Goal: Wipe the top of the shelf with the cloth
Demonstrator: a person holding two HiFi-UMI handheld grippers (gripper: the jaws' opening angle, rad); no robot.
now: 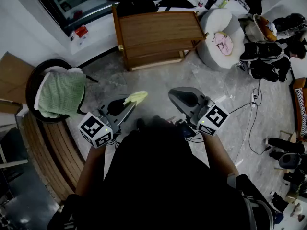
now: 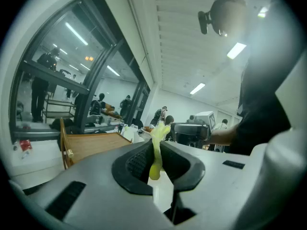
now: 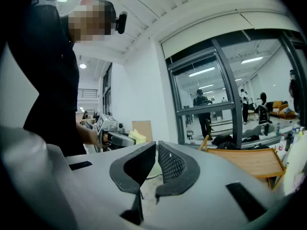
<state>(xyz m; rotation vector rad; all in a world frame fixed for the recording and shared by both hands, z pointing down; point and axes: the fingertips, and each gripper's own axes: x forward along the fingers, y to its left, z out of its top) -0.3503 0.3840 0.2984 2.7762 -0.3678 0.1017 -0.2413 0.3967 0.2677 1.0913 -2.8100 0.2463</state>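
A low wooden shelf (image 1: 157, 36) stands against the far wall, its flat top bare; it shows too in the left gripper view as a wooden shelf (image 2: 91, 145) and in the right gripper view as a wooden shelf (image 3: 249, 162). My left gripper (image 1: 128, 103) is shut on a small yellow cloth (image 1: 136, 97), which sticks up between the jaws as a yellow cloth (image 2: 157, 150). My right gripper (image 1: 178, 96) is shut with nothing in it, level with the left one. Both hang over the floor, well short of the shelf.
A black round chair (image 1: 36, 78) with a green towel (image 1: 61, 93) sits at the left. A white pouf (image 1: 218, 37) stands right of the shelf. Shoes and bags (image 1: 271, 47) crowd the right side, and a cable (image 1: 249, 123) trails over the marble floor.
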